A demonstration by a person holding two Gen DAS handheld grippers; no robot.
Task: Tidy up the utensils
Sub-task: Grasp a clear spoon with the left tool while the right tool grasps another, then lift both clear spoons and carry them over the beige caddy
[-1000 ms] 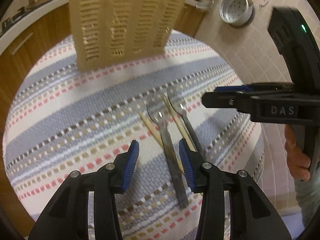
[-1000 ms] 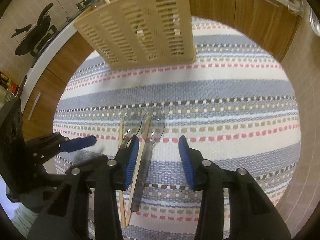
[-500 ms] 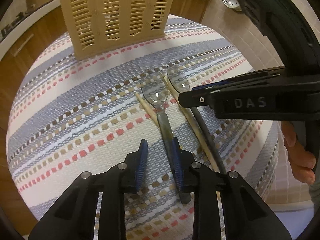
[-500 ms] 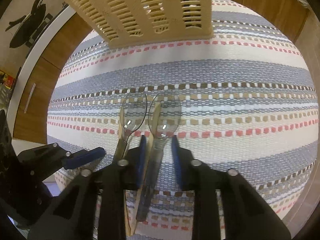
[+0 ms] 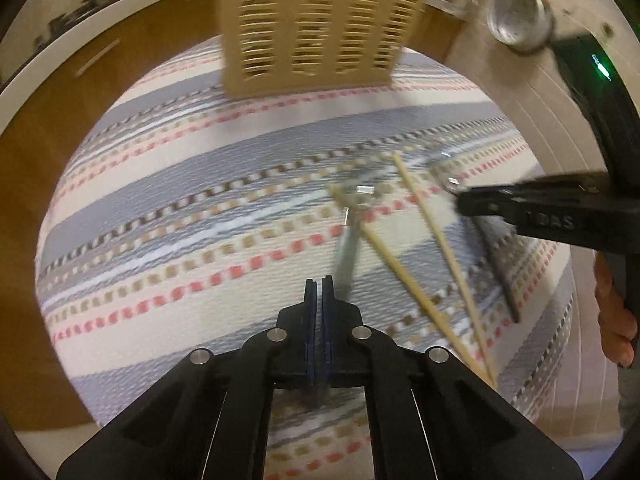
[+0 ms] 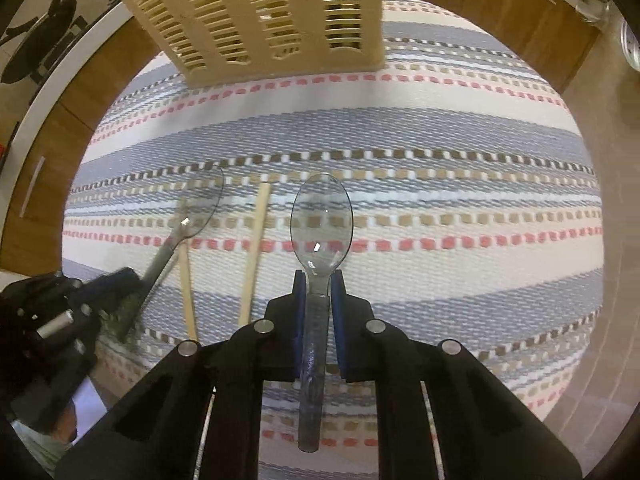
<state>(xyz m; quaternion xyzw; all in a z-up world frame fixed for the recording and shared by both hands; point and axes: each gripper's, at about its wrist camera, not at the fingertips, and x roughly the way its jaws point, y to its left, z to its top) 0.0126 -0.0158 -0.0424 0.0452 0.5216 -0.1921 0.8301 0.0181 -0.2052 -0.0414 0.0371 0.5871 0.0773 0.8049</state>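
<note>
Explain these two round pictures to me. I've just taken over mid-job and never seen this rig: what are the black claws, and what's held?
There is no robot here. A person holds a two-finger gripper in each hand, and a fisheye camera on each one looks forward along its fingers. One picture is from the left gripper, the other from the right gripper.

Two wooden chopsticks lie on the striped cloth, and a slatted beige basket stands behind them. The right gripper is shut on the handle of a clear spoon. The left gripper is shut right beside the other spoon, but blur hides whether it actually grips it.
</note>
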